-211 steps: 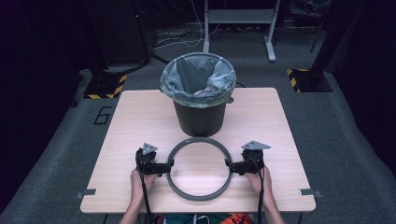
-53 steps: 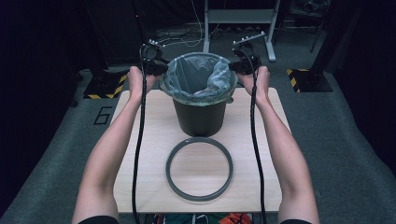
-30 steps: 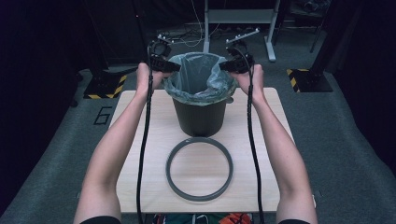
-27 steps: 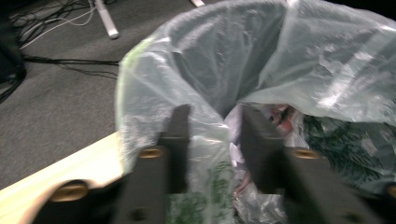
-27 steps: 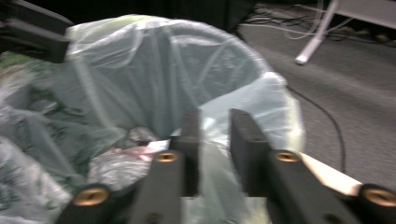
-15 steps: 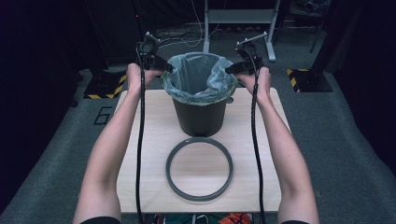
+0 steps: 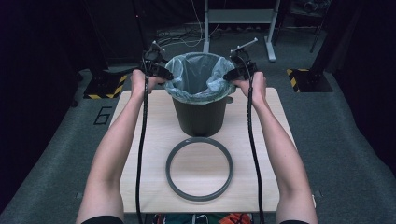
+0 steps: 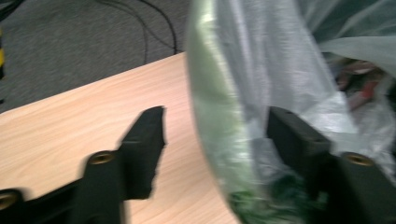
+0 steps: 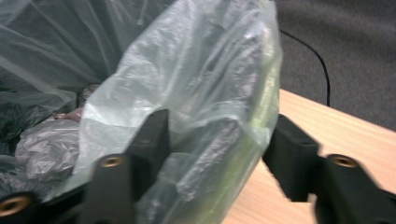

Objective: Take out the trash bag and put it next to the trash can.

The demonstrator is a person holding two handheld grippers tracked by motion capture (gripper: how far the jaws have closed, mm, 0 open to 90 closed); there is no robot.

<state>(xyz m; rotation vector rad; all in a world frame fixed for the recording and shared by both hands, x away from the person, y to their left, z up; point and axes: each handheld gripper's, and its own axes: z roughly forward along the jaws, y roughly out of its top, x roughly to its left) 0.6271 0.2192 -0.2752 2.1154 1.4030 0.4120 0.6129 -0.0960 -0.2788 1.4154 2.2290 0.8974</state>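
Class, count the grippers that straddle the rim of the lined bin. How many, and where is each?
2. The left gripper has its jaws open across the left rim of the bin, over the plastic liner. The right gripper does the same at the right rim.

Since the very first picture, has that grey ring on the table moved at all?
No. The grey ring lies at the same spot on the table, in front of the bin.

Black hand-held gripper [image 7: 163,74] jaws with brass screws, black cables.
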